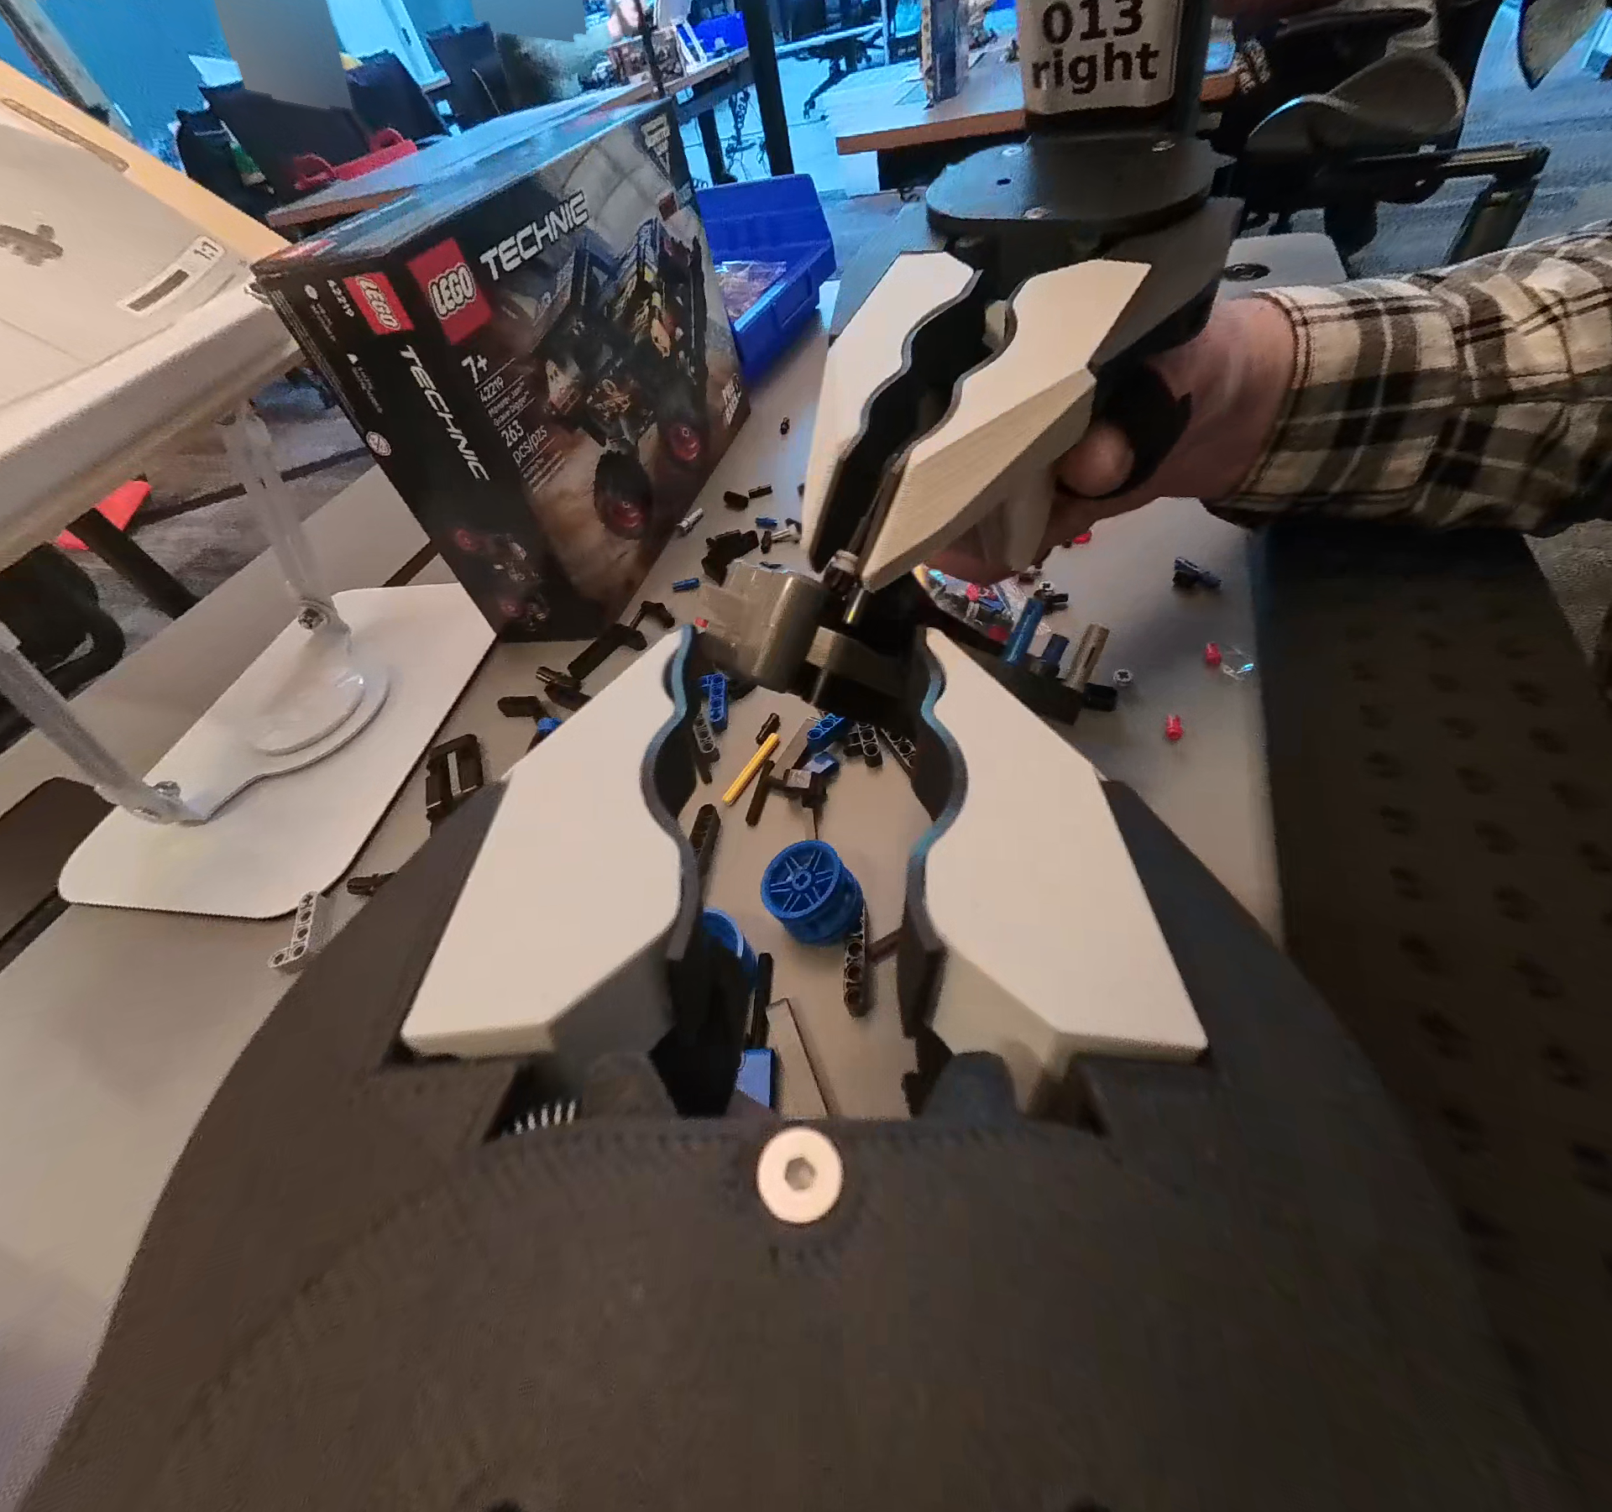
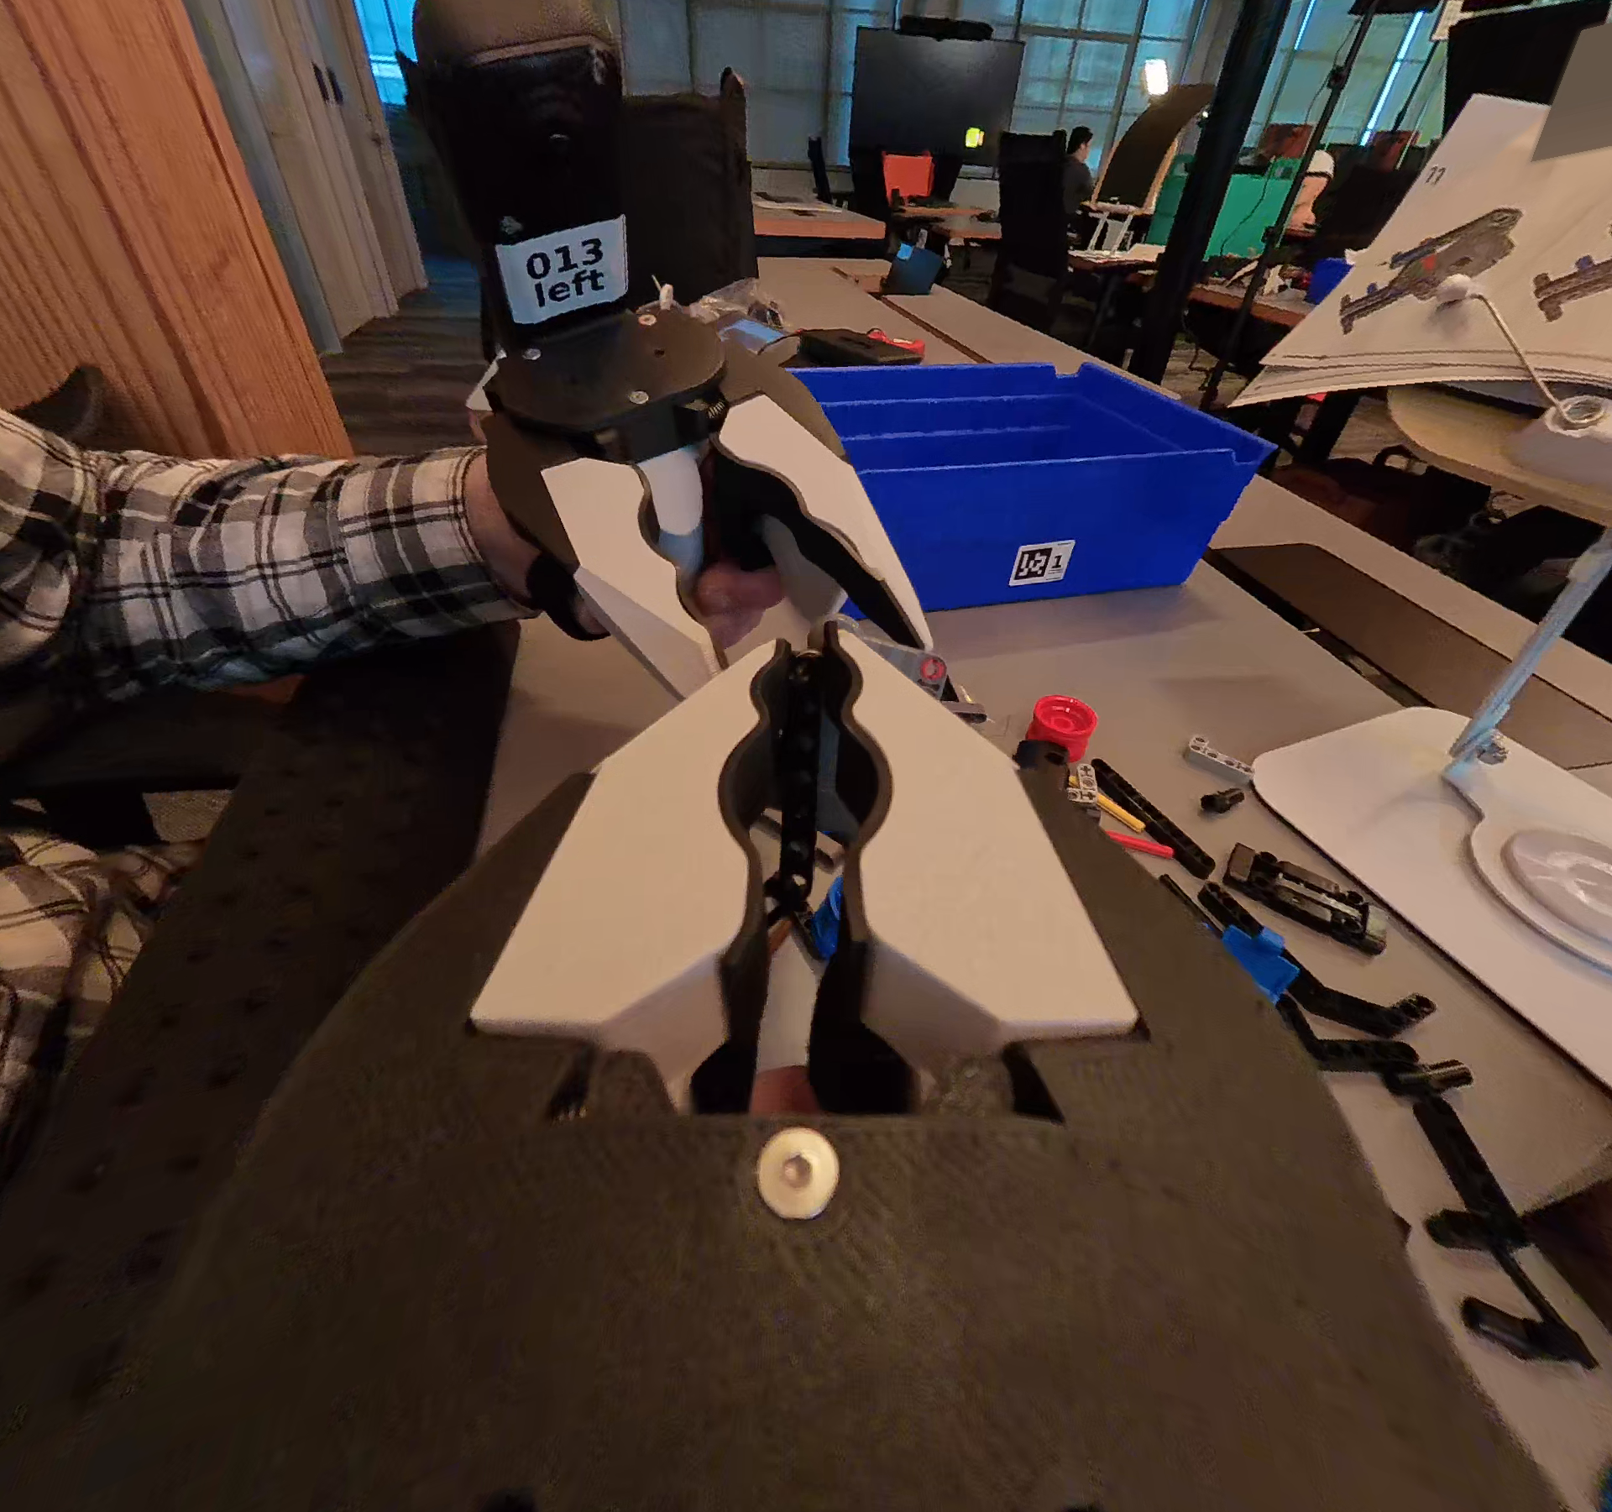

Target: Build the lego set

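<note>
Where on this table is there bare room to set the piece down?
Bare tabletop lies between the blue bin and the white stand base. Around the blue wheel, below the left tool, loose parts crowd it.

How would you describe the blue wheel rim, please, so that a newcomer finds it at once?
Start at the boxed set standing on the grey table. Come nearer to the scattered pieces between the left gripper's fingers. The blue wheel rim is the only round, spoked blue piece among thin black beams.

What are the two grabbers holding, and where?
The left gripper clamps the grey-and-black lego assembly by its sides; the right gripper pinches a small pin at its top.
</note>
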The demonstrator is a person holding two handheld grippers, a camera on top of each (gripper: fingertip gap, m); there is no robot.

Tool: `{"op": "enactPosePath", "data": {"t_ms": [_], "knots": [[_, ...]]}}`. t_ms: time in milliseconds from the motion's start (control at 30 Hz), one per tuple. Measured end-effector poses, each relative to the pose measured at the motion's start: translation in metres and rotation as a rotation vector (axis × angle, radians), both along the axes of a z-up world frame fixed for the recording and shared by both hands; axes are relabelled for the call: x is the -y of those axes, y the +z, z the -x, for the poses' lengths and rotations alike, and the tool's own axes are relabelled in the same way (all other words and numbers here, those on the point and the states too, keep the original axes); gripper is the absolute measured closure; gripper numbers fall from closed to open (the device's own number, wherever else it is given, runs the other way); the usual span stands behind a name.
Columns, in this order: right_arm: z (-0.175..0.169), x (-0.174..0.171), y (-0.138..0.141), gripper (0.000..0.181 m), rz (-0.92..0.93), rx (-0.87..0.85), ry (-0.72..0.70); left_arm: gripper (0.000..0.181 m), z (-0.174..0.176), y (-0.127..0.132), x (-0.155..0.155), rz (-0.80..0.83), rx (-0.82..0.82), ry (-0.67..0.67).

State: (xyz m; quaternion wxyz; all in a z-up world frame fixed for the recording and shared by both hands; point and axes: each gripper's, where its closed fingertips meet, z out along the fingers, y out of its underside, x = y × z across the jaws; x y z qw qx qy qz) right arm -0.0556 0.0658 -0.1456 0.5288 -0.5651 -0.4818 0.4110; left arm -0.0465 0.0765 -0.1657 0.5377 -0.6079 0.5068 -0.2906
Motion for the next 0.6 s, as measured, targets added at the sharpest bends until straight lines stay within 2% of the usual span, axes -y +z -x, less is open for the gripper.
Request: {"op": "enactPosePath", "data": {"t_ms": [200, 333, 400, 500, 600], "knots": [[-0.001, -0.001, 0.001, 0.176, -0.006, -0.005, -0.001, 0.138, 0.001, 0.001, -0.002, 0.014, 0.059, 0.008], [-0.005, 0.001, 0.012, 0.176, 0.064, -0.1, 0.041, 0.114, 0.004, 0.001, -0.007, 0.15, 0.123, 0.007], [-0.006, 0.002, 0.016, 0.176, 0.076, -0.136, 0.056, 0.118, -0.002, -0.001, 0.001, 0.232, 0.133, -0.054], [-0.004, 0.006, 0.019, 0.176, 0.094, -0.171, 0.089, 0.137, -0.014, -0.001, 0.013, 0.333, 0.182, -0.135], [-0.006, 0.008, 0.024, 0.176, 0.113, -0.21, 0.11, 0.145, -0.014, 0.004, 0.013, 0.382, 0.246, -0.158]]}}
